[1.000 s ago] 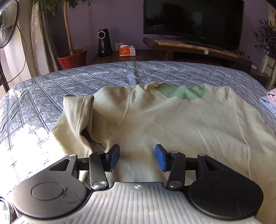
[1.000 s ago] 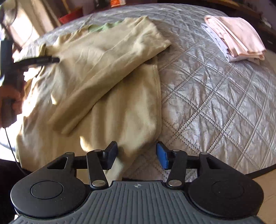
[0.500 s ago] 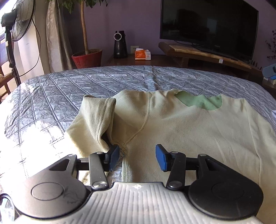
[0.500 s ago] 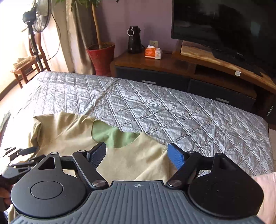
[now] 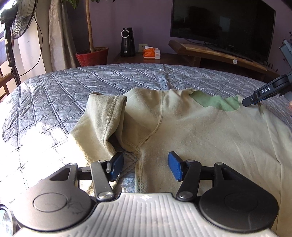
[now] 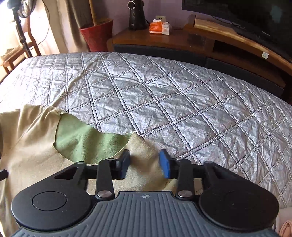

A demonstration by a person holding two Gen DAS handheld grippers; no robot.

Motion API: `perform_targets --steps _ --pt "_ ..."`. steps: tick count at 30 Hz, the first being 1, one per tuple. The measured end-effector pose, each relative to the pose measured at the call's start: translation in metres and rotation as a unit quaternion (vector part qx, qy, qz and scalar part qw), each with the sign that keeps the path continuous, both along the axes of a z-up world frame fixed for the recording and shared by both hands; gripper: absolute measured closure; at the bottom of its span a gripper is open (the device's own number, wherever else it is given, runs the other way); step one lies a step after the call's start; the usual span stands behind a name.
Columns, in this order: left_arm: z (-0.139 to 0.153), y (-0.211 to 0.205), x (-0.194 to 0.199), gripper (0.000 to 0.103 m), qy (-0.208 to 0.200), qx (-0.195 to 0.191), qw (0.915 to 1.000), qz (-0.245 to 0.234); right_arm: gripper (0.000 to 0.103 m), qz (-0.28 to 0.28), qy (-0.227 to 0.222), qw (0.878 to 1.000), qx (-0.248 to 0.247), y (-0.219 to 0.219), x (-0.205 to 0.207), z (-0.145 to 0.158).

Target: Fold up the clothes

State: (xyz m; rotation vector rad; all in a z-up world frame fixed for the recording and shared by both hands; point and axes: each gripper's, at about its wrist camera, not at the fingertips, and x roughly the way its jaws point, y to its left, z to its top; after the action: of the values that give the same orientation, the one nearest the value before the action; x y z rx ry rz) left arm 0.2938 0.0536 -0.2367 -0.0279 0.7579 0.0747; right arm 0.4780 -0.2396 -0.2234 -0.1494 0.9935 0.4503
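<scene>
Left gripper (image 5: 144, 166) with pale ribbed body, black round side housings, black linkage arms on silver screws, blue pads, right gripper (image 6: 144, 165) with dark grey ribbed body, same black discs, silver screws, blue pads, white "DAS" lettering on one black finger

Bright daylight from the left, blowing out the quilted bedspread (image 5: 47, 145) near the left edge. Soft shadow under the folded sleeve (image 5: 104, 116). Strong fisheye bending at edges; sharp focus, slight blur around the television (image 6: 246, 16).
</scene>
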Motion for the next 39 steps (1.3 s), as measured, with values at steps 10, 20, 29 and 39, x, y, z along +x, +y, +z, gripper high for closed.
perform_targets --steps 10,20,29,39 --pt "-0.001 0.002 0.001 0.049 -0.013 0.016 0.9995 0.022 0.103 -0.031 -0.056 0.997 -0.047 0.006 0.026 0.006" --pt "0.006 -0.006 0.0 0.056 -0.043 0.063 0.9963 0.041 0.099 -0.129 -0.102 0.977 -0.137 -0.013 0.048 -0.01" --pt "0.024 -0.034 -0.013 0.054 -0.086 0.017 0.9956 -0.034 0.066 -0.215 -0.101 0.971 0.025 -0.103 -0.087 0.052" --pt "0.019 -0.063 -0.021 0.054 -0.066 -0.008 0.9943 -0.083 0.041 -0.211 -0.017 0.965 0.156 -0.153 -0.313 -0.011"
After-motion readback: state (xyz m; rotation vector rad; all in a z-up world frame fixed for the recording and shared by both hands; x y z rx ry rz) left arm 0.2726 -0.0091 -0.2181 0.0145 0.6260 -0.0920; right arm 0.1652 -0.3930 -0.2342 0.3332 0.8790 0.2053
